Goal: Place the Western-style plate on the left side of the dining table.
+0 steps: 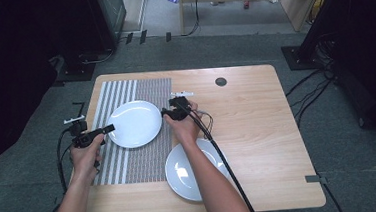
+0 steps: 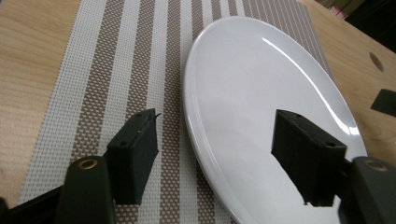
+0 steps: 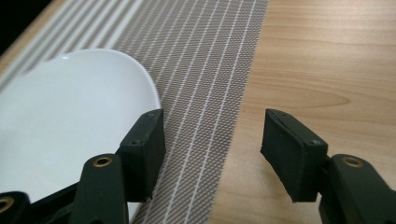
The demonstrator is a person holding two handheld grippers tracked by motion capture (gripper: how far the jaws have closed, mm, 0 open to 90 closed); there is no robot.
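White plate point(image 1: 133, 124) sits flat on the striped placemat point(image 1: 135, 165) on the counter point(image 1: 257, 126). Left tongs point(image 1: 108, 129) at its left rim, jaws apart and straddling the edge, not pinching. Right tongs point(image 1: 166, 113) at its right rim, jaws apart, nothing between. Second plate point(image 1: 181, 174) near the front edge, partly off the mat.

both claws, left point(image 1: 111, 128) and right point(image 1: 165, 113), gape open.

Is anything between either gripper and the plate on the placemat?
Nothing visible. The left gripper and the right gripper sit at opposite rims of the plate on the placemat, jaws open.
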